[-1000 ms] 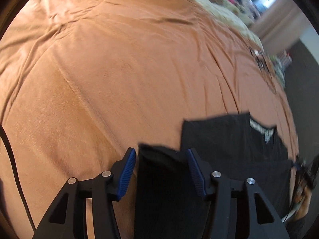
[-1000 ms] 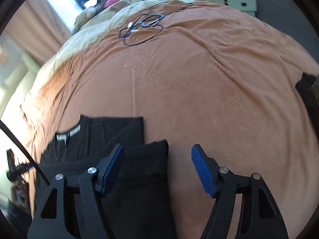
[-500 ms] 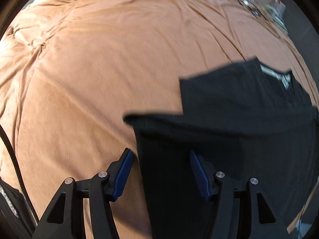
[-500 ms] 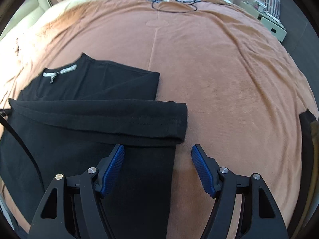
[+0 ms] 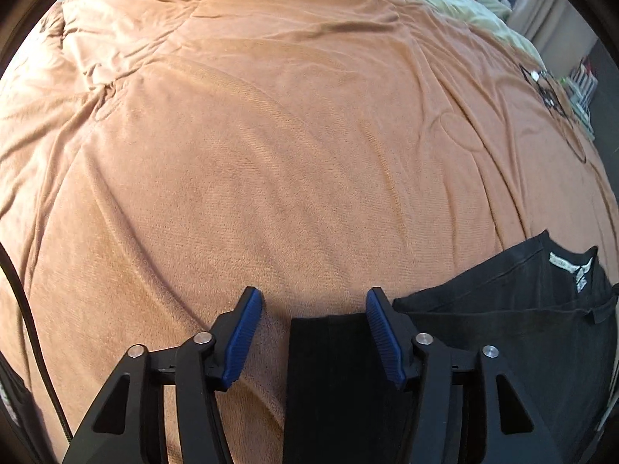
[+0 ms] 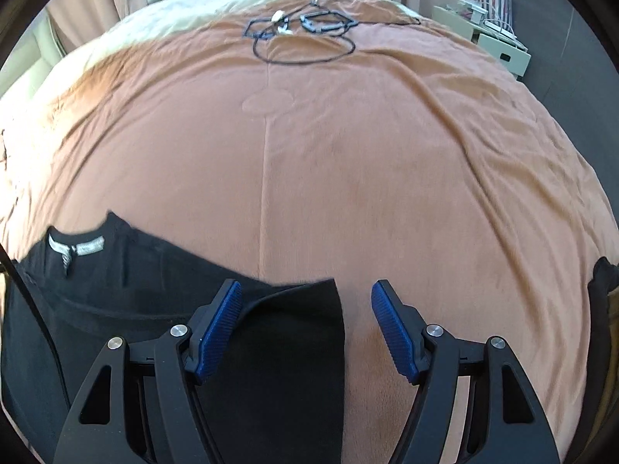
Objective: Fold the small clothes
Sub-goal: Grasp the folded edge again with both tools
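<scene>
- Black cotton top with a white neck label (image 6: 162,290) lies partly folded on the rust-orange fleece blanket (image 5: 271,174).
- Left gripper (image 5: 314,328) just narrowed a bit, still spread over a folded strip; right gripper (image 6: 305,328) spread too.
- Risk imo: pinching one layer only, so the fold drags open.

Half a second ago the black garment (image 5: 503,332) filled much of both wrist views with a sleeve folded across its body; now only its top part shows low in each. More of the orange blanket (image 5: 290,154) shows. The left gripper (image 5: 314,305) has its jaws slightly narrower, a strip of black cloth between them, unpressed.
</scene>
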`<action>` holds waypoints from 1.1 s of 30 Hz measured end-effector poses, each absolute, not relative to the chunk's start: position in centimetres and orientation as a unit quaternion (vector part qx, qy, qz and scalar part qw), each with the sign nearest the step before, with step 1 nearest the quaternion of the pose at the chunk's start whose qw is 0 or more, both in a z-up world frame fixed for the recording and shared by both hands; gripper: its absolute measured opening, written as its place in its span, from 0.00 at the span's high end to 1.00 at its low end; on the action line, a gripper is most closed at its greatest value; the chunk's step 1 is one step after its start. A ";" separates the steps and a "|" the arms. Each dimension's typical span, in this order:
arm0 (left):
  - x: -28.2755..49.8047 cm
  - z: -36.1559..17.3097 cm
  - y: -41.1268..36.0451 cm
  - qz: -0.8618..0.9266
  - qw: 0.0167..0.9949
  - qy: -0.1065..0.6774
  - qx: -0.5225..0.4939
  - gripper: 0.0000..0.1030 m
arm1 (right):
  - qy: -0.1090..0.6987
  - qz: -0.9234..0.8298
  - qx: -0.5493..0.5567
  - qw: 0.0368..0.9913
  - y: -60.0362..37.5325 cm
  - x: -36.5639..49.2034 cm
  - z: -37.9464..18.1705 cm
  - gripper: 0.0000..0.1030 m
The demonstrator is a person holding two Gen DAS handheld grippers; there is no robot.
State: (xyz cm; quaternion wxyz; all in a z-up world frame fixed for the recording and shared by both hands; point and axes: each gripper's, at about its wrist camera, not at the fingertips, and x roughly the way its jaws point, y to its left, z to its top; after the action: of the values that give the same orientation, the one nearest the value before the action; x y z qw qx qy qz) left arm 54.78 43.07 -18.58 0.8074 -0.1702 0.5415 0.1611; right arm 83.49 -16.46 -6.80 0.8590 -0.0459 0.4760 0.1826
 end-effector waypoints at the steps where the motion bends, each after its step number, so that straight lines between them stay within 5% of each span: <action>1: 54.5 -18.5 43.2 0.156 0.808 0.539 -0.178 0.49 | 0.473 0.188 -0.044 0.859 -16.7 83.0 -6.6 0.34; 13: 51.9 -18.3 44.1 0.104 0.813 0.526 -0.228 0.61 | 0.499 0.236 0.013 0.834 -22.9 82.1 -7.2 0.36; 17: 52.0 -18.7 43.7 0.109 0.816 0.527 -0.211 0.77 | 0.509 0.243 0.024 0.826 -21.4 83.6 -8.7 0.58; 21: 52.4 -18.1 42.9 0.117 0.822 0.527 -0.180 0.96 | 0.495 0.247 0.035 0.833 -20.8 84.1 -8.4 0.99; 33: 51.1 -10.6 41.4 0.133 0.867 0.459 -0.139 0.97 | 0.417 0.239 0.013 0.877 -22.5 78.9 -1.7 1.00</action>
State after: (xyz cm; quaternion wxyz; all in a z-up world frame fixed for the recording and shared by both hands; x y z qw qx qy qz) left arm 51.11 41.40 -10.60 0.8672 -0.1388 0.4594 0.1325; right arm 78.87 -22.53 -1.74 0.8768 0.0132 0.4168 0.2393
